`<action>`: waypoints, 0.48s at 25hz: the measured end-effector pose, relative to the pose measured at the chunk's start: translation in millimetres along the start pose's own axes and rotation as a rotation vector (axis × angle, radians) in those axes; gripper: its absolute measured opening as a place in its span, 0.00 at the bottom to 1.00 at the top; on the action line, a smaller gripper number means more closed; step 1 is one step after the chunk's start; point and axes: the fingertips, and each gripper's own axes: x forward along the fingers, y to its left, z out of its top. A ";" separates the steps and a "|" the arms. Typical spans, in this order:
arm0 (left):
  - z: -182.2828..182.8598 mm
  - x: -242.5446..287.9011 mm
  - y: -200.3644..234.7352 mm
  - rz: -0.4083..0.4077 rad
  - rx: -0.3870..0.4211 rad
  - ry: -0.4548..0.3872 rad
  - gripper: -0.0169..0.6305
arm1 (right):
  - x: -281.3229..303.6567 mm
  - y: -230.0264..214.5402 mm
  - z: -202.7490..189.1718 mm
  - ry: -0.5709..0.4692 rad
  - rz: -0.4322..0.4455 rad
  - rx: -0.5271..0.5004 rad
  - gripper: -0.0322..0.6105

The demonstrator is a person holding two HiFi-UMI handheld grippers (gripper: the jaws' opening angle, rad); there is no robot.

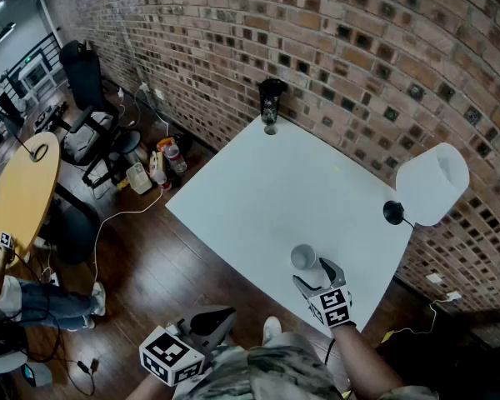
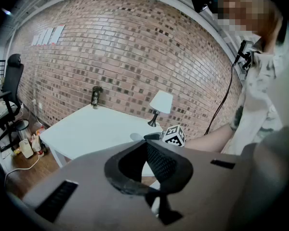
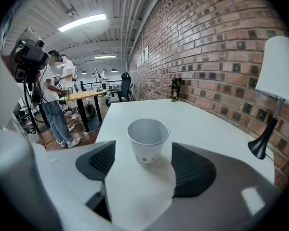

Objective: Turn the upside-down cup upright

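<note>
A white paper cup (image 3: 147,141) stands upright, mouth up, on the white table (image 1: 258,190) near its front edge. In the head view the cup (image 1: 303,257) is just ahead of my right gripper (image 1: 310,275). That right gripper (image 3: 144,165) is open, one finger on each side of the cup, and neither touches it. My left gripper (image 1: 215,319) hangs off the table at the lower left, above the floor. In its own view the left gripper (image 2: 147,150) has its dark pads close together with nothing between them.
A white-shaded lamp (image 1: 432,183) stands at the table's right edge and a dark jar (image 1: 272,101) at the far corner by the brick wall. Left of the table are a round wooden table (image 1: 21,190), an office chair (image 1: 87,98), cables and floor clutter. People stand in the background (image 3: 53,95).
</note>
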 end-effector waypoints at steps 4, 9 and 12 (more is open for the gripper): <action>9.0 13.3 20.7 -0.034 0.018 0.033 0.04 | 28.0 -5.0 1.4 0.019 0.022 -0.030 0.62; 18.2 11.1 47.0 -0.060 0.028 0.049 0.04 | 40.8 -12.8 6.9 0.052 -0.012 -0.029 0.54; 19.8 9.4 58.9 -0.070 0.023 0.045 0.04 | 42.9 -14.5 14.6 0.122 -0.020 -0.114 0.54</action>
